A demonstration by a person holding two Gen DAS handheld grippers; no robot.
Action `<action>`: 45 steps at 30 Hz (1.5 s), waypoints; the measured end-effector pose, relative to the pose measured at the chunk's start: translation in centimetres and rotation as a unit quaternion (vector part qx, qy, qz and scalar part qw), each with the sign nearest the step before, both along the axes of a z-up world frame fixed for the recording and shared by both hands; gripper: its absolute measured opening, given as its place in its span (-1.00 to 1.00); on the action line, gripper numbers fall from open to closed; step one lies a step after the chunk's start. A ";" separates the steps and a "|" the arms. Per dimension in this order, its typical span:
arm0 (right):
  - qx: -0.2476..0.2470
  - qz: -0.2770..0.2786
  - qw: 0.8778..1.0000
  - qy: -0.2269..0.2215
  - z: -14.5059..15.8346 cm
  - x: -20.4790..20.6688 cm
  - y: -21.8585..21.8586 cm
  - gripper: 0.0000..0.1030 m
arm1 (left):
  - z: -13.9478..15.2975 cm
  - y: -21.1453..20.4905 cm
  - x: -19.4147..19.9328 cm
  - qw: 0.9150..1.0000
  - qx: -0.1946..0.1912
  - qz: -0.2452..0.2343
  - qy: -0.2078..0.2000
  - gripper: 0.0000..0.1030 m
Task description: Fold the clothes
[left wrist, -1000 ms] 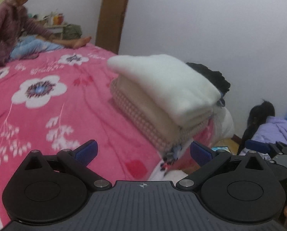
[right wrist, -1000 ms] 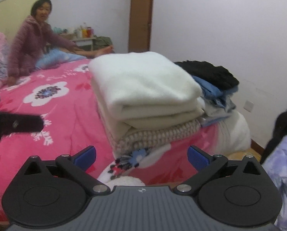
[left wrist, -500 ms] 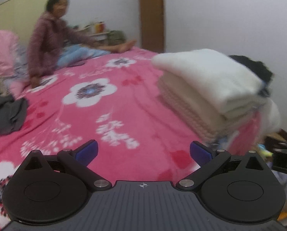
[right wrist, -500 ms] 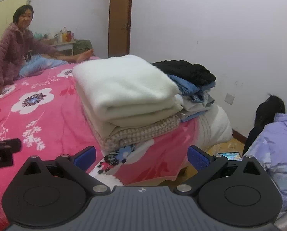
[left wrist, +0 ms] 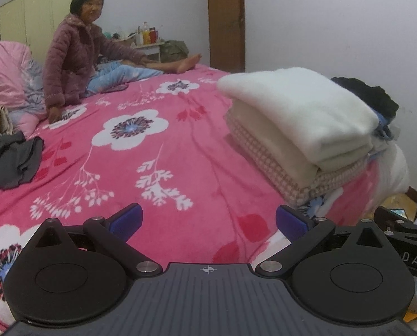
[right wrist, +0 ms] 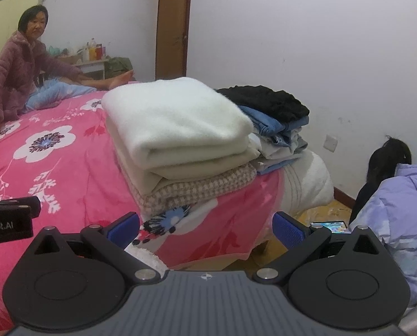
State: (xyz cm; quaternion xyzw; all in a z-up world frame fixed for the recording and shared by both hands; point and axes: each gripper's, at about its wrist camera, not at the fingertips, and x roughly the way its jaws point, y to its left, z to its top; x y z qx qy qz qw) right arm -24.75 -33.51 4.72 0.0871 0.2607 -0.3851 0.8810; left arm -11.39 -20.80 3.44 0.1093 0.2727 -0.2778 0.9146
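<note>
Now | left gripper (left wrist: 208, 219), right gripper (right wrist: 205, 225): jaws apart, empty | folded stacks (right wrist: 180, 137): two

— Where could a gripper pass?
— Over the middle of the pink blanket (left wrist: 202, 151); it lies bare between the dark clothes (left wrist: 11, 162) at the left edge and the folded stack (left wrist: 297, 123) on the right.
— What blocks the far side?
— A seated person (left wrist: 77, 61). Beyond the stack, a second clothes pile (right wrist: 275, 117).

Folded stack (left wrist: 300, 123) on the bed (left wrist: 180, 168), right; loose garment (left wrist: 9, 159) far left.
</note>
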 end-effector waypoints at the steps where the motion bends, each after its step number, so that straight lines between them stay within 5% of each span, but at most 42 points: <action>1: 0.002 0.000 1.000 0.000 -0.1 0.0 -0.1 1.00 | 0.0 0.0 0.0 1.000 0.000 0.001 0.000 0.98; 45: 0.004 -0.001 1.000 0.011 -0.4 0.7 0.0 1.00 | -0.1 1.0 0.5 1.000 -0.005 0.019 0.017 0.98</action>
